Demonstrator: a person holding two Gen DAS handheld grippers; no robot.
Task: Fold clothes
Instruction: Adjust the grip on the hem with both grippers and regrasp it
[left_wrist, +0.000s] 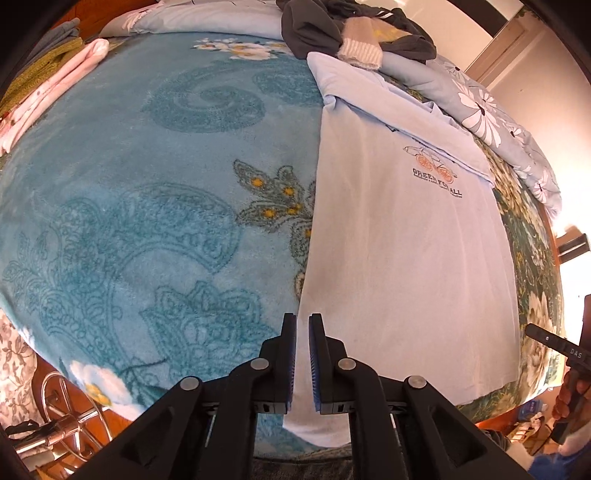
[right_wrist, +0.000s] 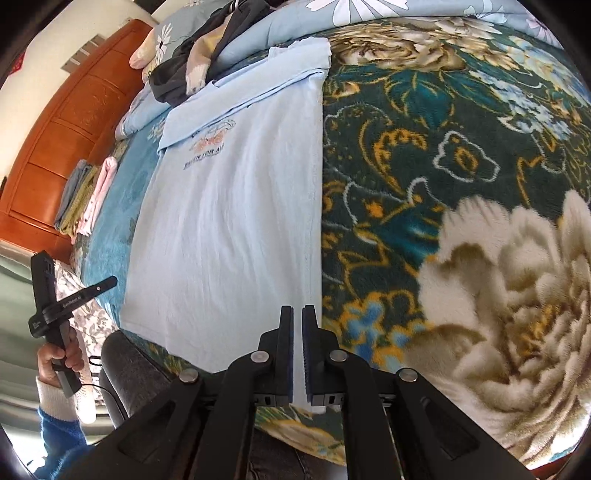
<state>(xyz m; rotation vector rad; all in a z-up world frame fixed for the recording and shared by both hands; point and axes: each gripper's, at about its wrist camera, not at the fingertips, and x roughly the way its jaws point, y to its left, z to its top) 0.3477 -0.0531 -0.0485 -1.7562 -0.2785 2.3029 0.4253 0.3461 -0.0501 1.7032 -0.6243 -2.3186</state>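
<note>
A: Which step is judged to be in hand?

B: The lengthwise fold looks finished. A pale blue cotton T-shirt with a printed chest logo is laid flat on the bed, over the seam where a turquoise paisley fleece blanket meets a dark green floral fleece blanket. Both sleeves are seen turned in, so a long narrow panel has been formed. The crosswise fold, hem toward collar, is taken to come next.

A: How are the jaws set?

B: On the left gripper they are drawn to a narrow slit over the shirt's near left corner; on the right gripper they are narrower again, lined up on the shirt's right edge. Cloth shows in each slit, yet whether it is pinched or merely lies beneath cannot be told.

A: What is called for by the next move?

B: A firm hold on both hem corners, then an even lift and carry toward the collar, so that the turned-in sleeves are not dragged open.

A: Are any containers to be reported?

B: None is seen. A stack of folded clothes in pink, olive and grey is kept near the wooden headboard, and a heap of dark unfolded garments lies beyond the collar.
</note>
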